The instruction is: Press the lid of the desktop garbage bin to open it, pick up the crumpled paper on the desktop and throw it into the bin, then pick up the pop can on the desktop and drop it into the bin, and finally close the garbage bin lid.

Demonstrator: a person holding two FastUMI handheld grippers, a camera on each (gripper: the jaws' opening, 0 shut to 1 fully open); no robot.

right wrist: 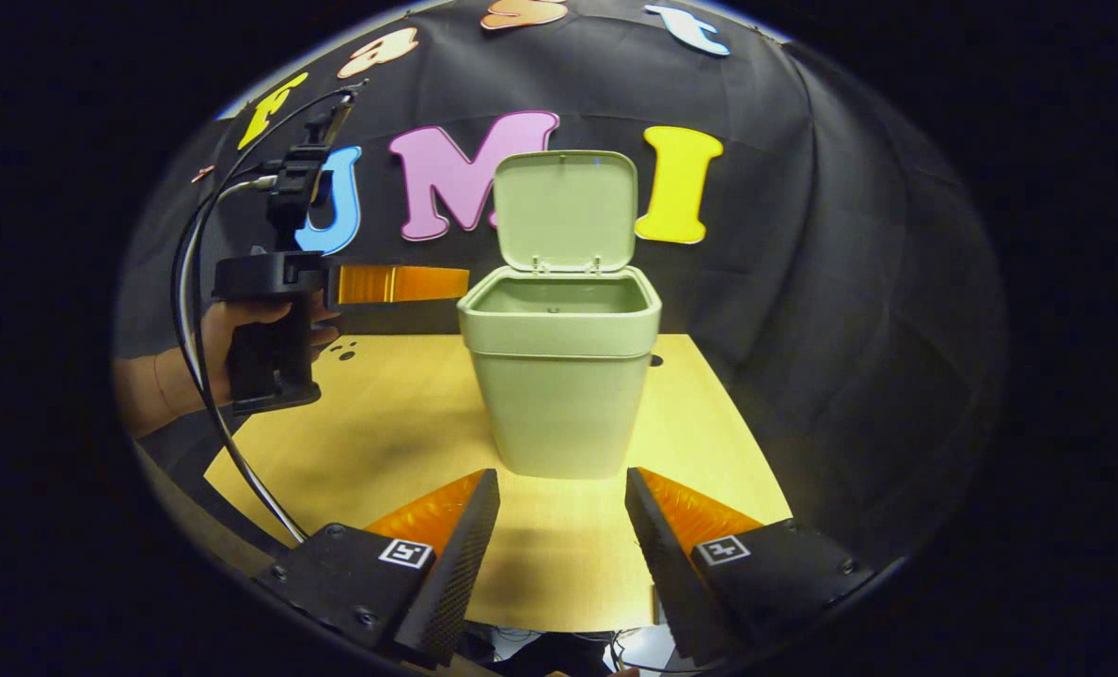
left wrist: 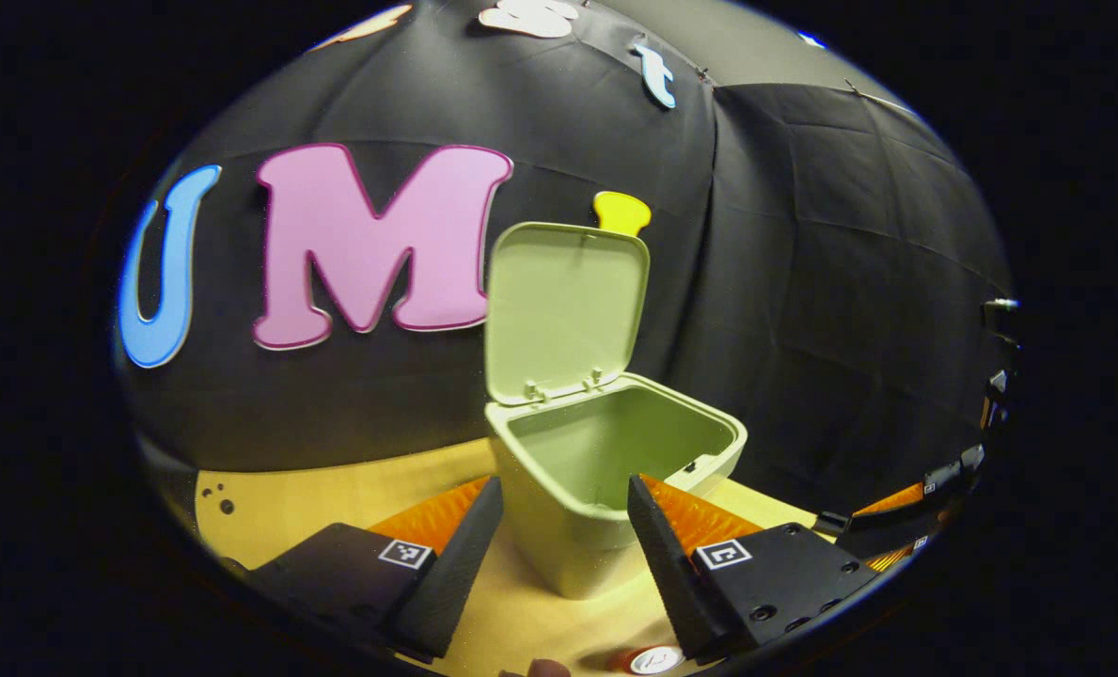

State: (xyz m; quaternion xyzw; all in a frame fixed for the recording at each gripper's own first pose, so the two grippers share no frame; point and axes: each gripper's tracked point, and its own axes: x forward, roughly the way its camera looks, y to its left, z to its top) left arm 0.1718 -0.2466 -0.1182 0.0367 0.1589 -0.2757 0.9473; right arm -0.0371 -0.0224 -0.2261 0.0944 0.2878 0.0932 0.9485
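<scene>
Hovering on the left of the right gripper view, the left gripper (right wrist: 427,284) is held level by a person's hand (right wrist: 258,334), its fingers reaching toward the upper left rim of the pale green desktop garbage bin (right wrist: 559,395); from this side I cannot tell there how far apart they stand. The left gripper view settles it: its own fingers (left wrist: 464,536) are spread wide with nothing between them, framing the bin close ahead. The bin sits near the middle of the wooden desktop (right wrist: 399,423), its lid (right wrist: 565,212) tipped fully up and back on its hinge, so the opening step looks done. The visible part of the inside appears empty. At the bottom edge of the left gripper view is a small round red-and-white object (left wrist: 653,660), possibly the pop can's top, though too little shows to be sure. The right gripper (right wrist: 559,536), to the right and farther back, also stands open and empty. The crumpled paper's place is unclear; finding it comes next, then closing both fingers squarely around it before lifting over the rim.
</scene>
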